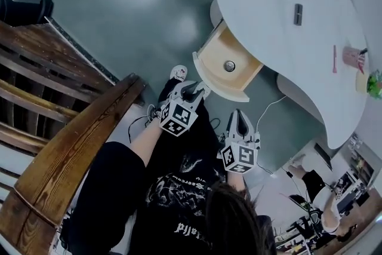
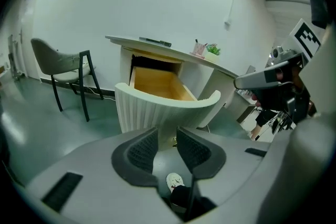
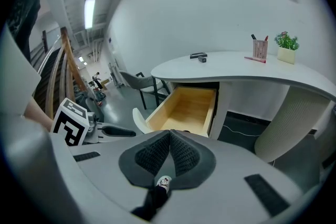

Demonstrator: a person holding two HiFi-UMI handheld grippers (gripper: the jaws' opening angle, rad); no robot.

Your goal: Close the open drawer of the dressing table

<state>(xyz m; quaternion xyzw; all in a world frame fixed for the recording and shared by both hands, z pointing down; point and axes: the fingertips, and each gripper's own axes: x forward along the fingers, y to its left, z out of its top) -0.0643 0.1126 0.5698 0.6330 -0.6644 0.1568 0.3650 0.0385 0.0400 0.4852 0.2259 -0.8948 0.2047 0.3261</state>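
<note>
Dark hair [image 1: 239, 221] fills the bottom of the head view, and just beyond it both grippers point down and away toward the dressing table [image 1: 280, 21]. Its drawer [image 1: 228, 63] stands pulled well out from under the white surface. The drawer's long axis runs from the table toward the person, with the curved drawer front [image 1: 216, 85] at the near end. The left gripper [image 1: 196, 91] has its tips just beside that front; whether they touch it cannot be told from here. The right gripper [image 1: 239, 119] hangs further back, apart from the drawer.

From the left gripper view, the ribbed drawer front [image 2: 163, 107] rises straight ahead of the jaws. They stand narrowly apart with nothing between the pads; only floor shows in the gap.

From the right gripper view, the jaws are closed together and empty. The drawer [image 3: 186, 107] lies ahead, seen along its length with the wooden inside bare, and the left gripper [image 3: 105, 131] lies off to the left.

By this reading the left gripper is the nearer one, and closing calls for a push on the front along the drawer's length, into the table.
</note>
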